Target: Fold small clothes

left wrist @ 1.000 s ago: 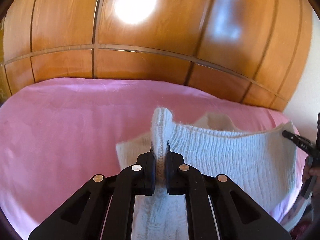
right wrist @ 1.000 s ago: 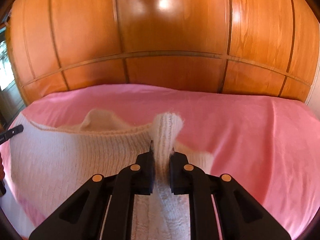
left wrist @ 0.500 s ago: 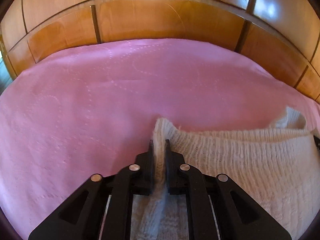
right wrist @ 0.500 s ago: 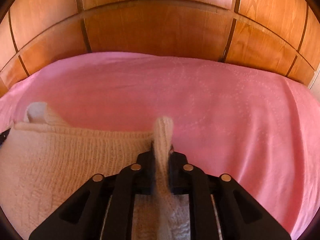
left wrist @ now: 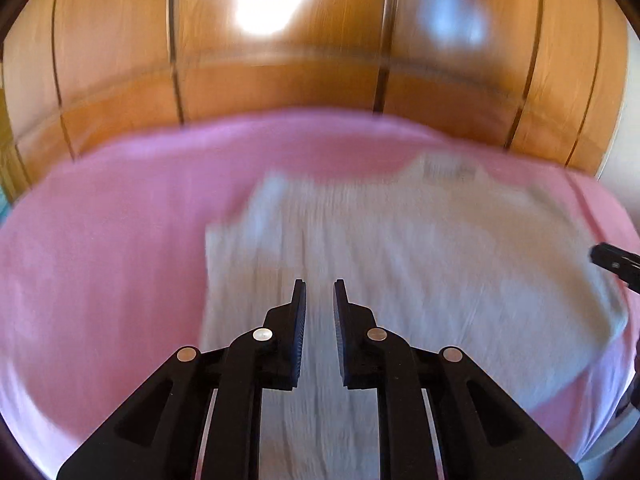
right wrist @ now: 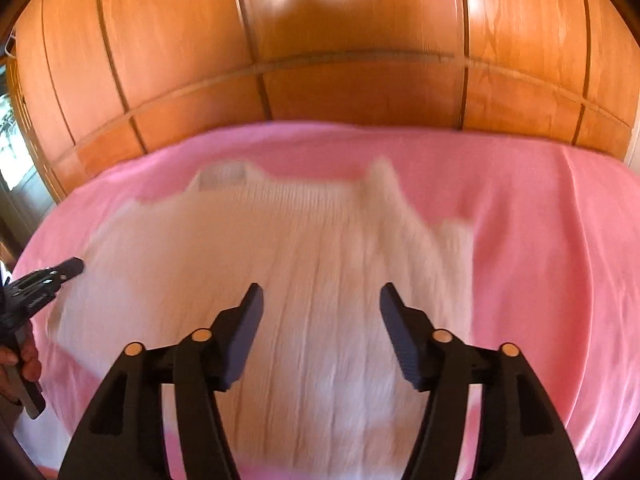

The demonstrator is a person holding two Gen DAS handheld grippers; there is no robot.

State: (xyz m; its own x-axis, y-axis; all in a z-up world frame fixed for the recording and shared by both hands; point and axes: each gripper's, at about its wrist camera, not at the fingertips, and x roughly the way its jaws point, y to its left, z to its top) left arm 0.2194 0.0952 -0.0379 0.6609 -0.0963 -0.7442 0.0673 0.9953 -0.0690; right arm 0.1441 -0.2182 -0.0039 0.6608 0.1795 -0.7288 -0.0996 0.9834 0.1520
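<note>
A white knitted sweater [left wrist: 420, 264] lies spread flat on the pink bed cover [left wrist: 112, 248]; it also shows in the right wrist view [right wrist: 280, 264]. My left gripper [left wrist: 319, 286] hovers above the sweater's left part, its jaws a small gap apart and empty. My right gripper [right wrist: 320, 292] hovers above the sweater's right part, jaws wide open and empty. Each gripper shows at the edge of the other's view: the right one [left wrist: 614, 264], the left one [right wrist: 44, 284]. Both views are motion-blurred.
A wooden panelled wardrobe [right wrist: 340, 60] stands along the far side of the bed. The pink cover [right wrist: 560, 260] spreads around the sweater on all sides. A window shows at the far left [right wrist: 10, 148].
Both grippers have let go of the sweater's edge and opened. The sweater now lies flat on the bed, and both grippers have pulled up and back from it.
</note>
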